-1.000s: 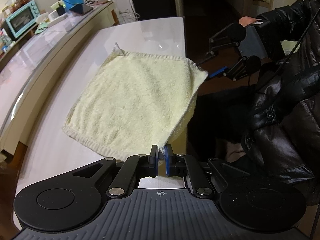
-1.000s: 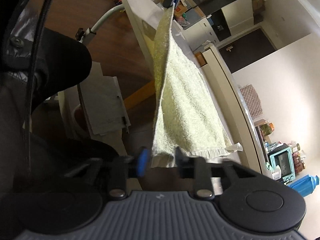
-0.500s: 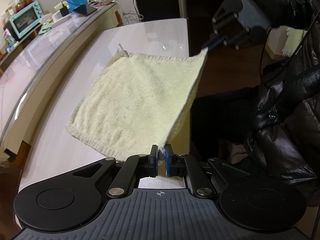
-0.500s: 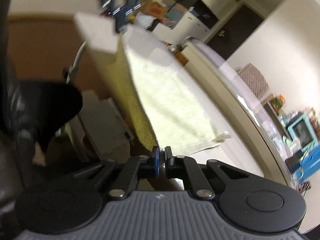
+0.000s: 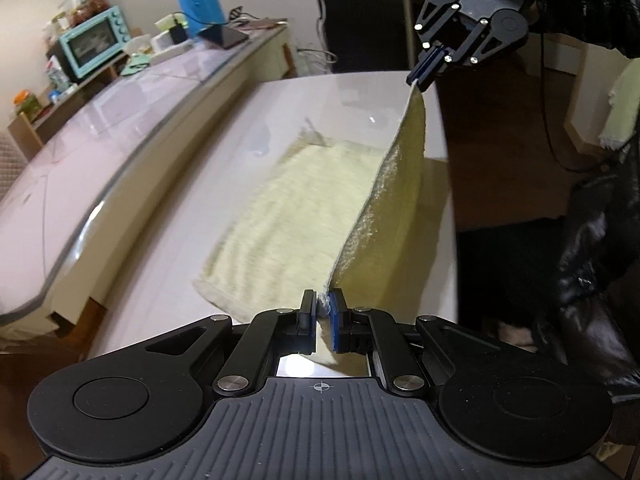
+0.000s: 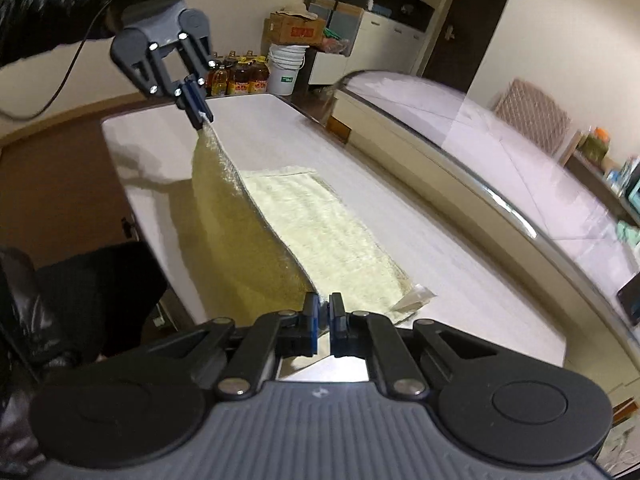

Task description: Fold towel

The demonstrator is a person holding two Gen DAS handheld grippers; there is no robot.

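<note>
A pale yellow terry towel (image 5: 304, 216) lies partly on a glossy white table (image 5: 168, 216), its far half flat on the surface and its near edge lifted into the air between the two grippers. The left gripper (image 5: 322, 314) has its blue-padded jaws pressed together on one near corner of the towel, and the right gripper (image 6: 324, 316) pinches the other near corner in the same way; in the left wrist view the right gripper appears high above the table's far end with the cloth running up to its tips. The raised edge hangs in a shallow sagging curve between the two holds, and the lifted half stands almost upright, its underside turned toward the person. The towel looks light, soft and limp: it will not keep any shape by itself, drapes wherever it is unsupported, and its looped pile should grip the pads well and cling a little to the table. The hemmed corners, where the cloth is denser, are the sensible places to hold, as is the case now, and keeping the edge between them taut should help the fold land square. A small label (image 6: 416, 294) sticks out at a far corner, which rests on the table.
</note>
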